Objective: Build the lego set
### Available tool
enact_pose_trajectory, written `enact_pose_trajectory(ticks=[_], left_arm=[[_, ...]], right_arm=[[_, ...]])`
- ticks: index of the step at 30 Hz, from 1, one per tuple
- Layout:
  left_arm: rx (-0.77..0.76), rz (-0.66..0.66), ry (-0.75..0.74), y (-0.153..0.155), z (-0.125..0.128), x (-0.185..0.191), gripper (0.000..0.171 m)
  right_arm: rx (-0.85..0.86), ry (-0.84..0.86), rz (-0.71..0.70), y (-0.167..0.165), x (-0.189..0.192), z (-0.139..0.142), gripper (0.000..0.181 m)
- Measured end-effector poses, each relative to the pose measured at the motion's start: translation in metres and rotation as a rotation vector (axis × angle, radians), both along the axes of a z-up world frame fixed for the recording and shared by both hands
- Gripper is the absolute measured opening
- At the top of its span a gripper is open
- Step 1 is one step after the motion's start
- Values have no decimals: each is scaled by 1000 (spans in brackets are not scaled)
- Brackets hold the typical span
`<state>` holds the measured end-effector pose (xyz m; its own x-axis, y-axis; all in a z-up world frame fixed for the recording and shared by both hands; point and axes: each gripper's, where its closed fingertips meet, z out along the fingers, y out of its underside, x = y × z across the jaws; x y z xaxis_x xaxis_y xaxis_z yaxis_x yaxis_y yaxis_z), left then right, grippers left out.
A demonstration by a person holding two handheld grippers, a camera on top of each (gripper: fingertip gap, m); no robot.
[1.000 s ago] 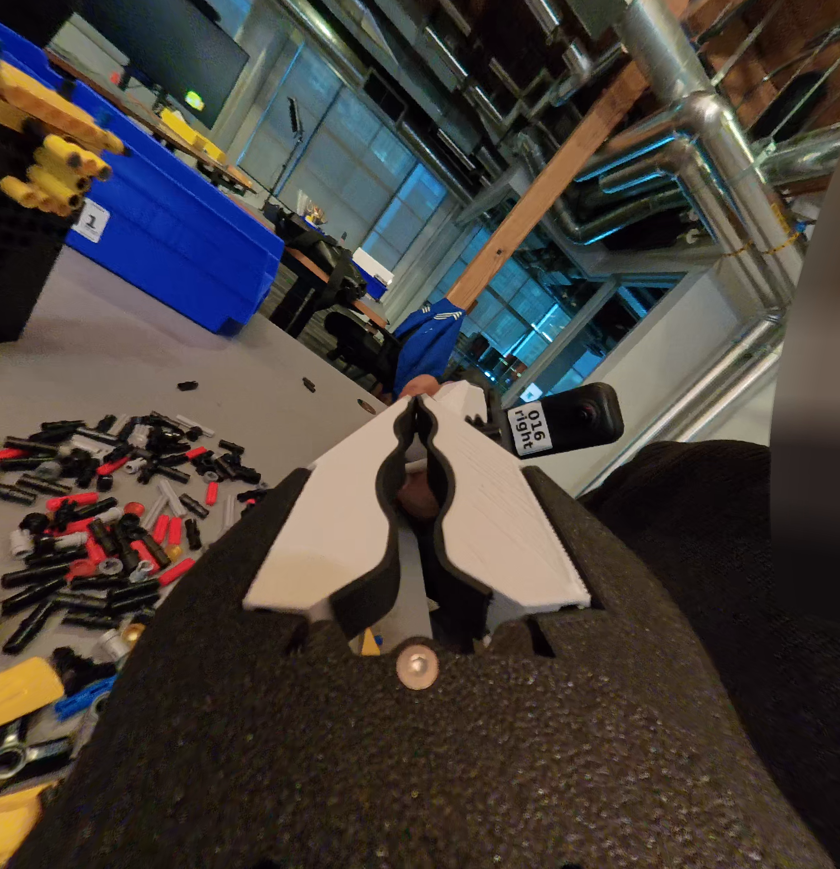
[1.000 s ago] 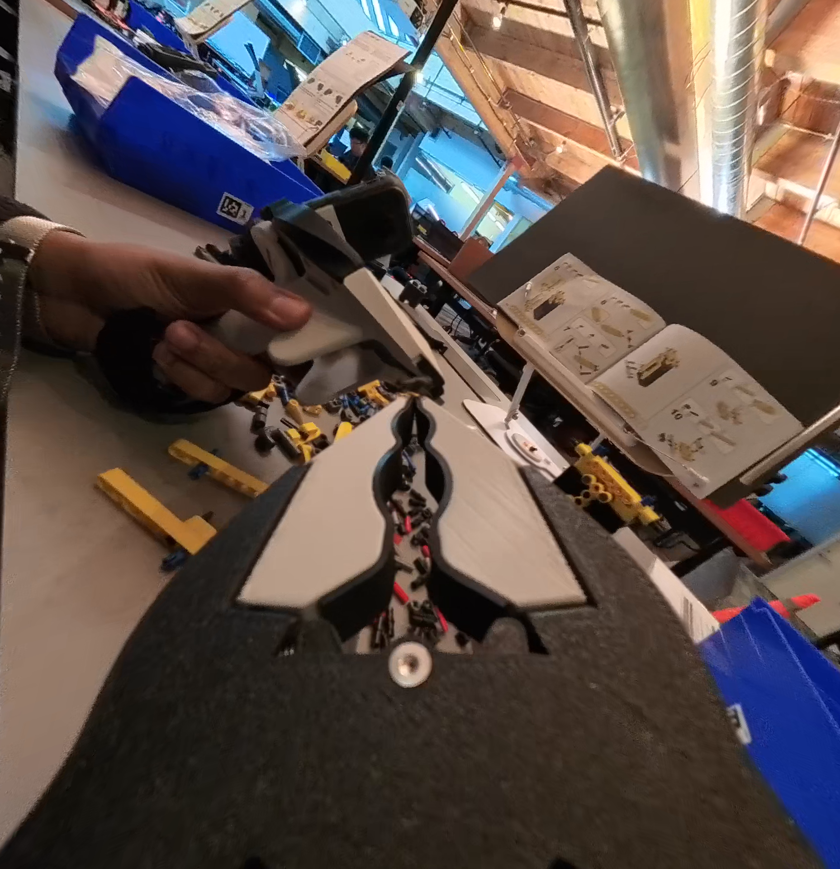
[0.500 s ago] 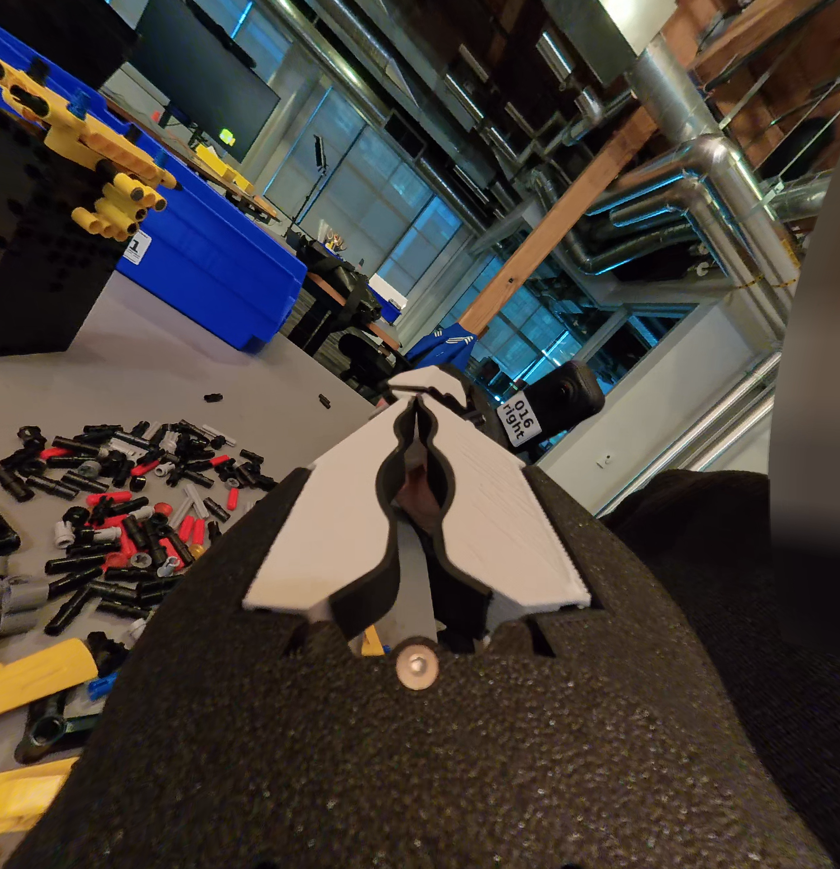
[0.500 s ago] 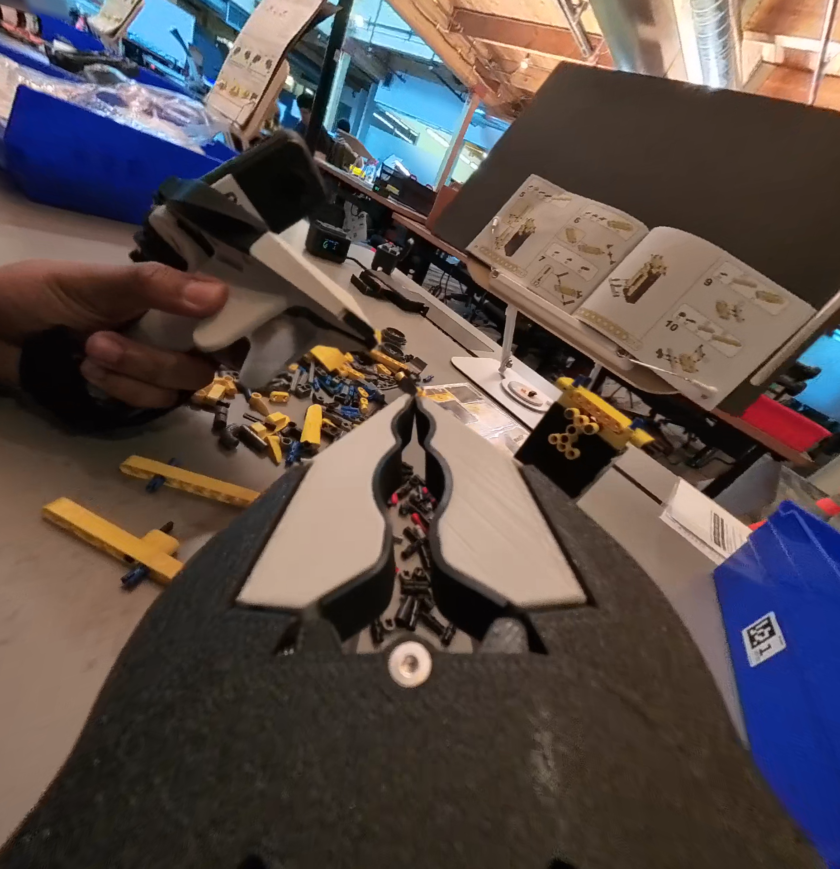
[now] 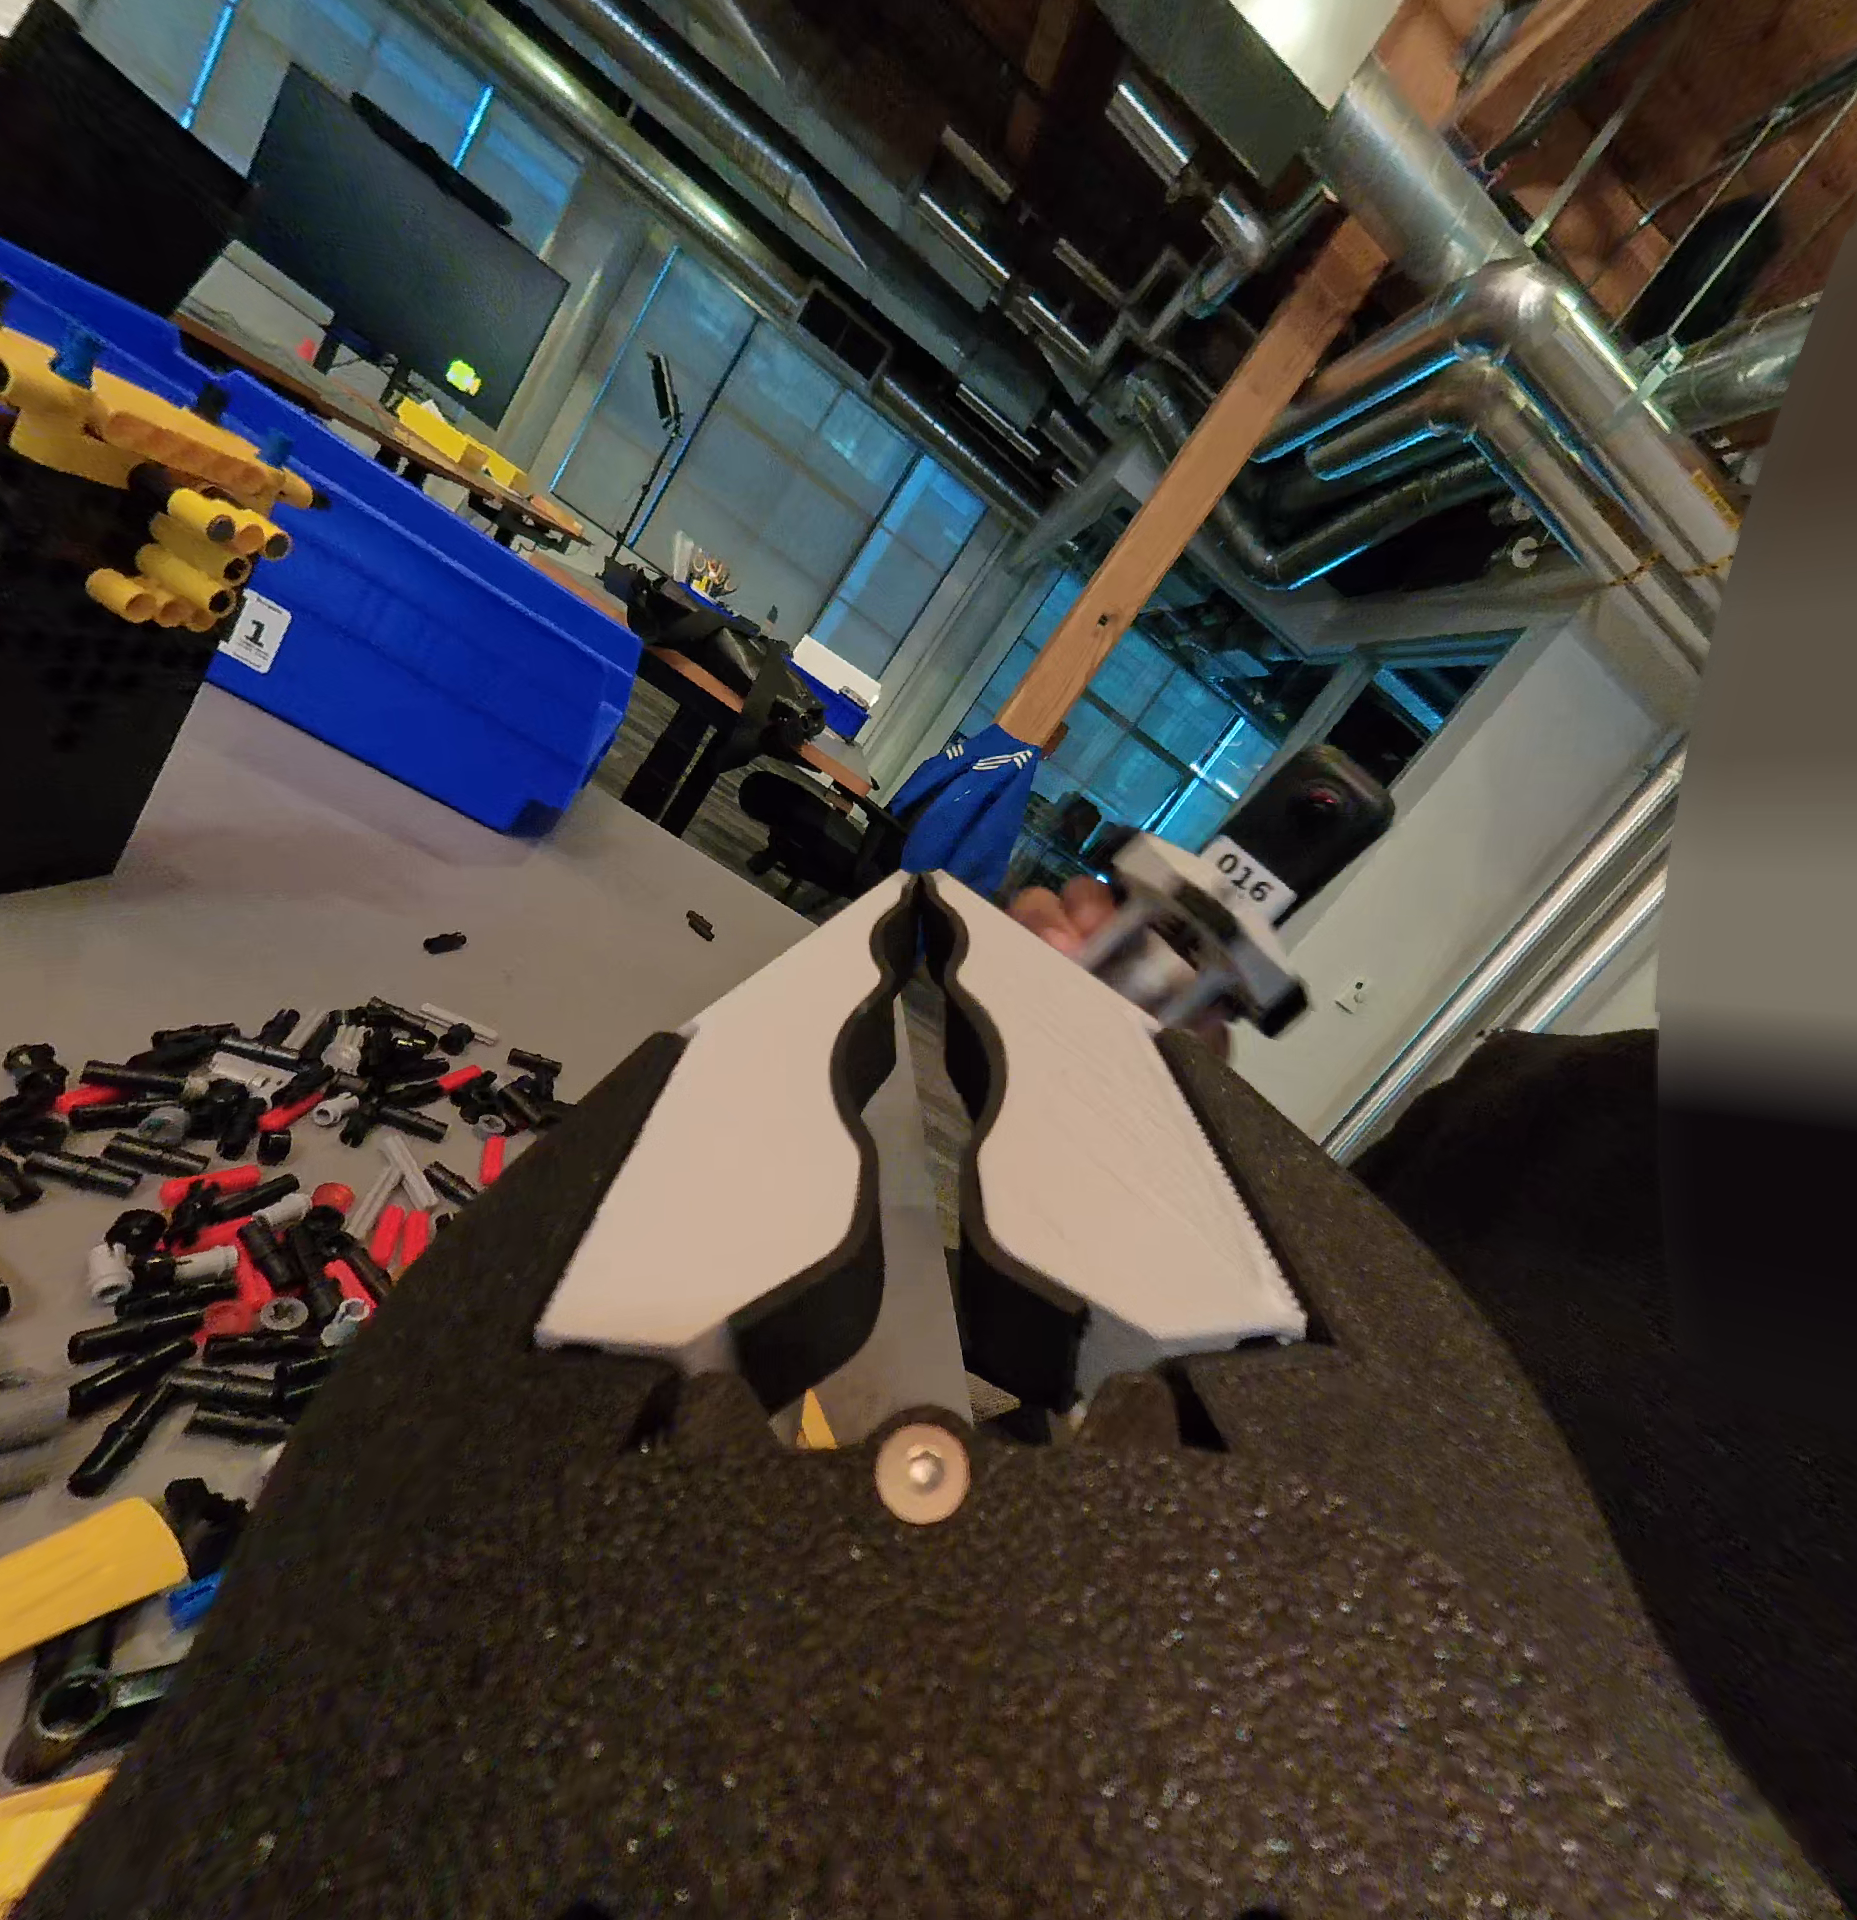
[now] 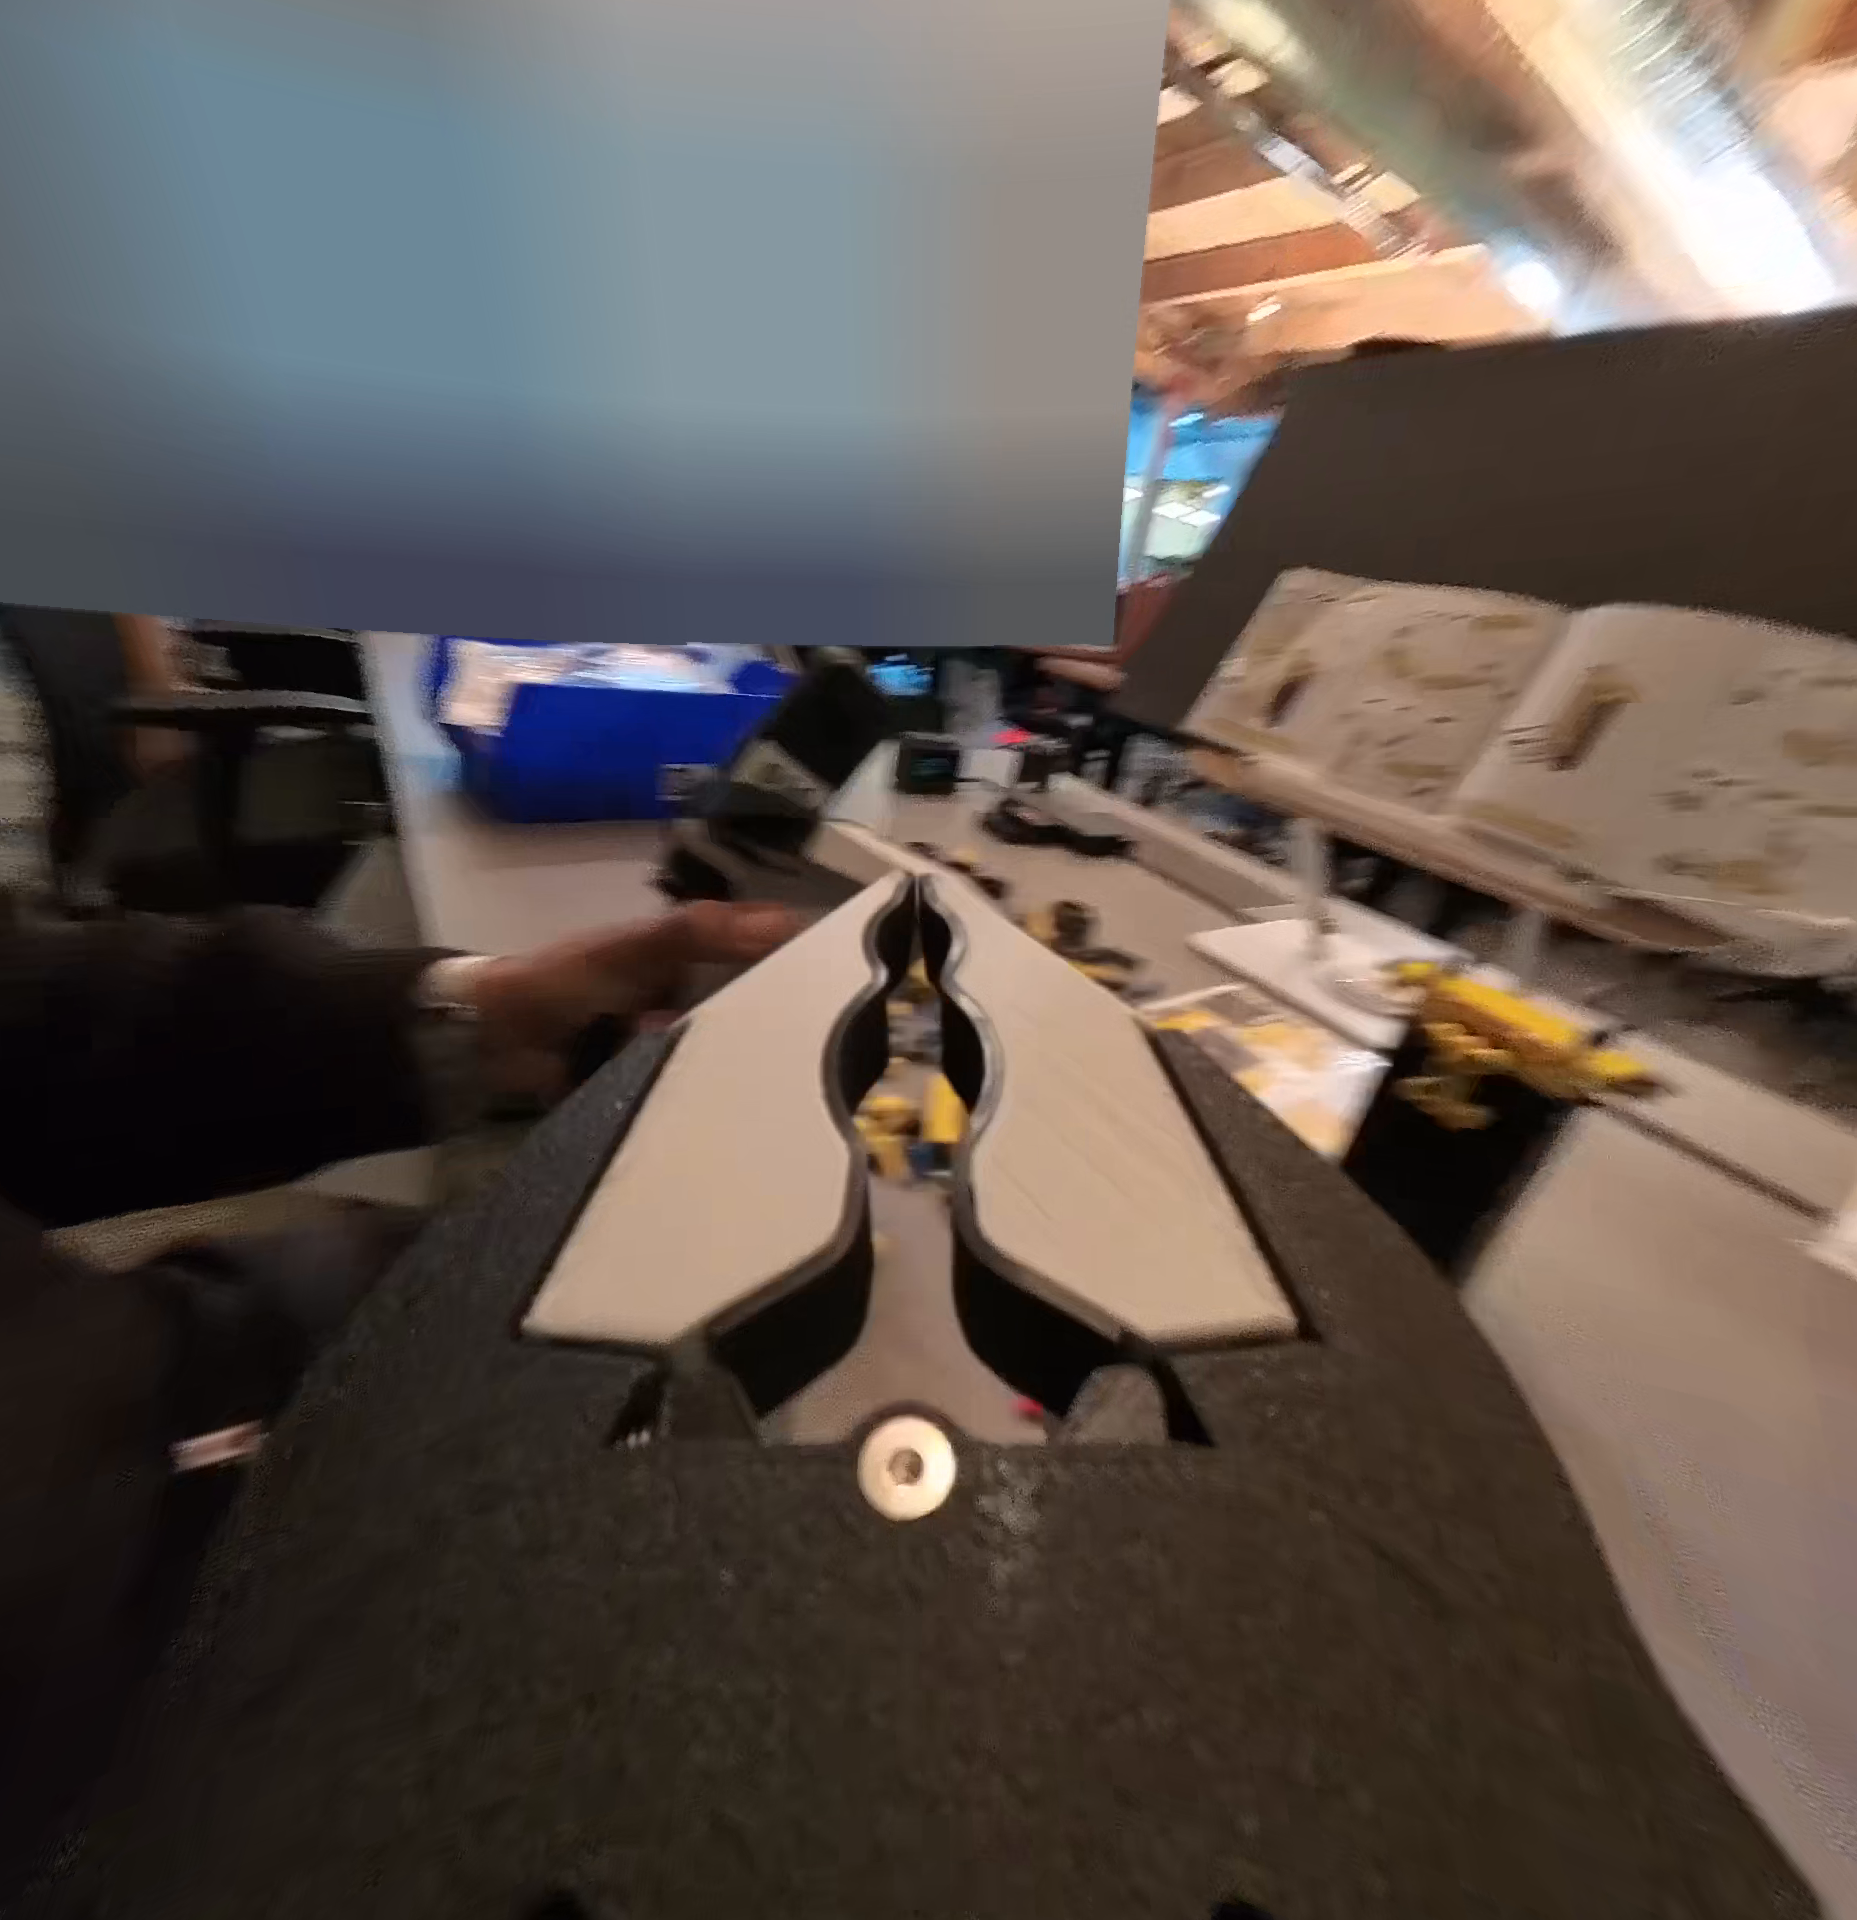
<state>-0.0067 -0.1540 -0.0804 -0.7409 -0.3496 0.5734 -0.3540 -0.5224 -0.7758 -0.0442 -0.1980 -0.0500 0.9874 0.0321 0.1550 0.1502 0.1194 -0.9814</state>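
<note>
Above grey table [image 5: 280,894]: both tongs [image 5: 919,883] [image 6: 911,883] closed, empty; right view motion-blurred.

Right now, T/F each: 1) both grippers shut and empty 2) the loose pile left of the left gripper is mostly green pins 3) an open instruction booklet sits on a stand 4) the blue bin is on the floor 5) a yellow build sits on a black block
1) Left gripper and right gripper are shut with nothing between the tips. True.
2) The pile of pins is mostly green. False: it is black, red and grey.
3) An open instruction booklet rests on a stand. True.
4) The blue bin is on the floor. False: it sits on the grey table.
5) A yellow build sits on a black block. True.
</note>
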Motion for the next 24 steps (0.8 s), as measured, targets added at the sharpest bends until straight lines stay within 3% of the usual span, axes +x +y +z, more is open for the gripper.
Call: enact_pose_trajectory(ticks=[3,6,10,12,17,24], left_arm=[[12,-6,-14,-3,1,-2,0],[31,-4,-17,-5,0,-1,0],[45,3,-23,-5,0,-1,0],[51,12,-26,-4,0,-1,0],[54,15,-27,-4,-1,-1,0],[68,-5,-28,-9,-2,-2,0]], right_arm=[[-102,144,299,-11,-77,-18,0],[-282,262,524,-26,-143,-73,0],[-668,303,298,-23,-132,-206,1],[-746,268,178,-22,-115,-245,1],[-868,165,72,-10,-103,-278,9],[-979,45,54,6,-103,-293,24]])
